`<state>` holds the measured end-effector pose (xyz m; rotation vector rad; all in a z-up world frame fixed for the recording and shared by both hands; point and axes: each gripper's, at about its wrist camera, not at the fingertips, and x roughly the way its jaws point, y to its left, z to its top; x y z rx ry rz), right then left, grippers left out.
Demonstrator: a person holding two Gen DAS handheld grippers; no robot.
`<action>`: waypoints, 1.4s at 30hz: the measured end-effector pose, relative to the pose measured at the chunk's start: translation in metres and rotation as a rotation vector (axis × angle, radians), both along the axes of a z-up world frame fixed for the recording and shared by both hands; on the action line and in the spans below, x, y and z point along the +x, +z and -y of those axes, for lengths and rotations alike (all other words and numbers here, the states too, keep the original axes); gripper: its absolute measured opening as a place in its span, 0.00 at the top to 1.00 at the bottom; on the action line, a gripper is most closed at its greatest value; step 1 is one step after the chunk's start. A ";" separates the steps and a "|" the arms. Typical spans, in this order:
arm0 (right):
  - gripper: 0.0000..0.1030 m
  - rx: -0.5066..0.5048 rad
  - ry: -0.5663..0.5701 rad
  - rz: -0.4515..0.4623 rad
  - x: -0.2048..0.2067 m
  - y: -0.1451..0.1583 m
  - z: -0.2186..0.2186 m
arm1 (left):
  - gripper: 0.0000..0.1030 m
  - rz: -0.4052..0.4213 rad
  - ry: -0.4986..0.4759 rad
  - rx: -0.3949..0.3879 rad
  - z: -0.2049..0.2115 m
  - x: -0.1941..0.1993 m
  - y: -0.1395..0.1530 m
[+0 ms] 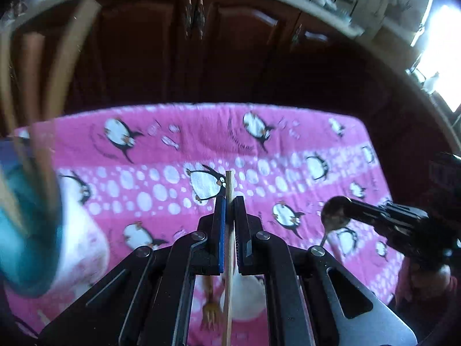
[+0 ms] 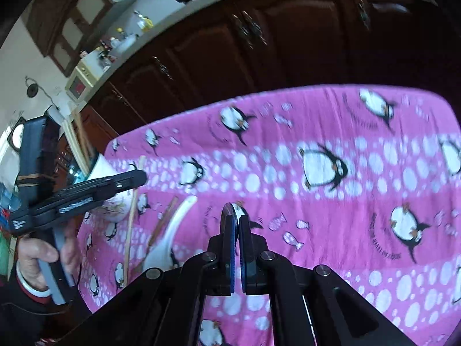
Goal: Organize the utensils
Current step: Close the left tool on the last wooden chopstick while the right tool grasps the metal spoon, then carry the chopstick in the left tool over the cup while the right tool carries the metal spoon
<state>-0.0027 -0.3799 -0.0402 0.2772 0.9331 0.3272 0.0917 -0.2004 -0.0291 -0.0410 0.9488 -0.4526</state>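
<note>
Pink penguin cloth [image 1: 288,144] | left claw [image 1: 229,201] level, grasping chopstick [image 1: 229,230] | right claw [image 2: 238,222] level, grasping metal spoon [image 1: 335,213]

A pink cloth [image 1: 201,144] printed with penguins and white dots covers the bench. Beyond its far edge stand dark brown wooden cabinets [image 1: 178,54] with metal handles, topped by a pale counter [image 2: 161,31] crowded with small items. To the right of the cabinets, a window [image 1: 440,54] lets in bright daylight; to their left rises a pale wall [image 2: 17,66].
</note>
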 end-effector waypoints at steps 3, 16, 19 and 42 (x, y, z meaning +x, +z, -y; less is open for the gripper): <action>0.98 -0.015 0.010 0.040 -0.008 0.017 -0.007 | 0.96 0.032 0.012 -0.019 -0.019 -0.017 0.016; 0.98 -0.054 0.056 0.128 -0.028 0.065 -0.049 | 0.96 0.129 0.087 -0.058 -0.077 -0.067 0.055; 0.98 -0.061 0.070 0.149 -0.032 0.076 -0.060 | 0.96 0.150 0.103 -0.067 -0.089 -0.077 0.063; 0.98 -0.086 0.154 0.315 -0.005 0.152 -0.142 | 0.96 0.398 0.309 -0.140 -0.202 -0.089 0.180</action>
